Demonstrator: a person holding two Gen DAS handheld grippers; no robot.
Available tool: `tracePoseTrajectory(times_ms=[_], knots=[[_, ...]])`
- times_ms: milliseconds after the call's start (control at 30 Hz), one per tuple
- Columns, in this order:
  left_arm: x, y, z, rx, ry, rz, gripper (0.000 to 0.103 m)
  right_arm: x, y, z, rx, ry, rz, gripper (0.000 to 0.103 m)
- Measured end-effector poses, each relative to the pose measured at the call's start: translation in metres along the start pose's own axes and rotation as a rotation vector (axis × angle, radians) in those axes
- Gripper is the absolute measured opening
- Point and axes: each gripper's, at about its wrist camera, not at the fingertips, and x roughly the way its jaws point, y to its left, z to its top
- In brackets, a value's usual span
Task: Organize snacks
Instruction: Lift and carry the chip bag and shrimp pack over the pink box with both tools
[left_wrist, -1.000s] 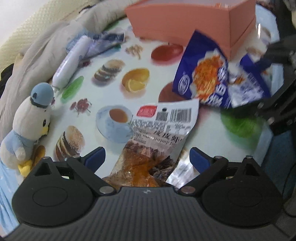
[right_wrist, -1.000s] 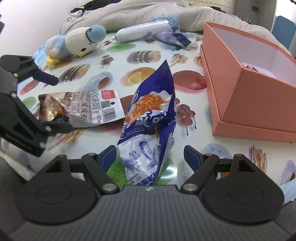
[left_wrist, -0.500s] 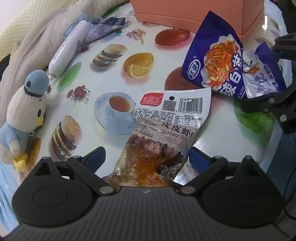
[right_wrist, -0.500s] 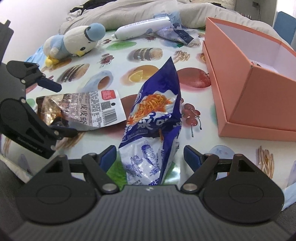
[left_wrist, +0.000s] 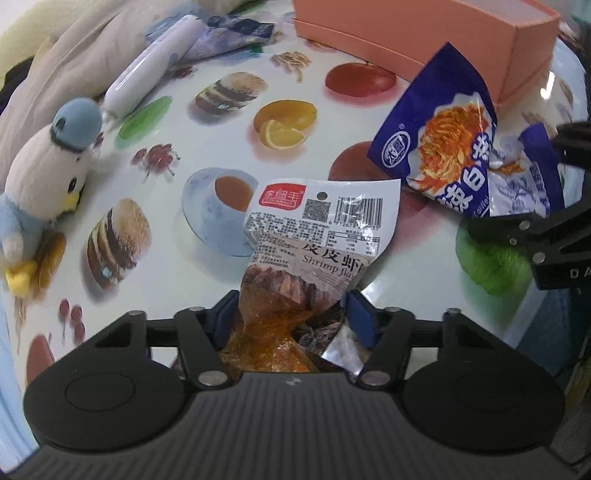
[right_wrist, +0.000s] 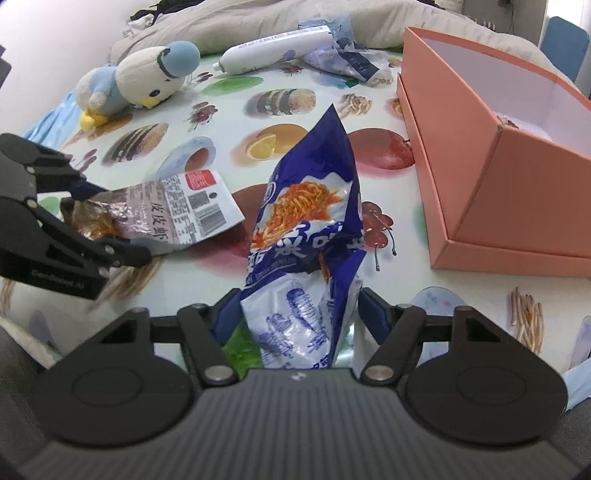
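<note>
The table (right_wrist: 325, 122), covered in a food-print cloth, carries an open pink box (right_wrist: 517, 192) at its right side as the right wrist view shows it. Near the box's front wall the right gripper (right_wrist: 295, 306) has its jaws closed on the lower end of the blue bag (right_wrist: 310, 206), which stands tall and crumpled. Left of it, the left gripper (left_wrist: 291, 310) pinches the tail of the shrimp pack (left_wrist: 317, 240), whose label end sticks out over the cloth.

Both holds are at one slack end of soft film — a quick swing toward the box could let a pack slip out or fold and catch on the box's rim. The two packs sit close, so the arms could also collide.

Only the right wrist view shows the box's white inside, with something small lying in it; the left shows just its outer walls. A plush bird (right_wrist: 136, 81) and a white tube (right_wrist: 273, 51) lie at the far side.
</note>
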Motion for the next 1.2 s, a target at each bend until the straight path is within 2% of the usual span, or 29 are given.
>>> tracePoseTrajectory(times_ms=[33, 167, 233, 467, 533, 633, 900, 967, 1200], knots=[[-0.002, -0.001, -0.001, -0.016, -0.005, 0.003, 0.059, -0.001, 0.0, 0.0, 0.003, -0.001, 0.0, 0.068], [-0.01, -0.002, -0.005, -0.125, -0.023, -0.004, 0.054, -0.006, -0.004, 0.0, 0.01, -0.015, -0.004, 0.066], [-0.014, -0.003, -0.008, -0.178, -0.032, -0.009, 0.053, -0.009, -0.005, -0.001, 0.015, -0.023, -0.009, 0.058], [-0.034, -0.006, -0.021, -0.425, -0.073, -0.033, 0.052, -0.024, -0.011, -0.003, 0.023, -0.052, 0.001, 0.057], [-0.04, -0.009, -0.023, -0.489, -0.063, -0.024, 0.052, -0.031, -0.013, -0.002, 0.023, -0.066, 0.002, 0.056], [-0.052, -0.017, -0.022, -0.532, -0.072, 0.006, 0.052, -0.042, -0.015, -0.002, 0.03, -0.082, 0.015, 0.056], [-0.084, -0.025, -0.023, -0.712, -0.128, -0.025, 0.052, -0.075, -0.023, 0.001, 0.049, -0.133, 0.026, 0.055], [-0.094, -0.028, -0.022, -0.738, -0.148, -0.029, 0.052, -0.085, -0.026, 0.002, 0.054, -0.149, 0.023, 0.055], [-0.131, -0.046, -0.009, -0.723, -0.224, -0.028, 0.052, -0.121, -0.035, 0.006, 0.083, -0.219, 0.012, 0.054]])
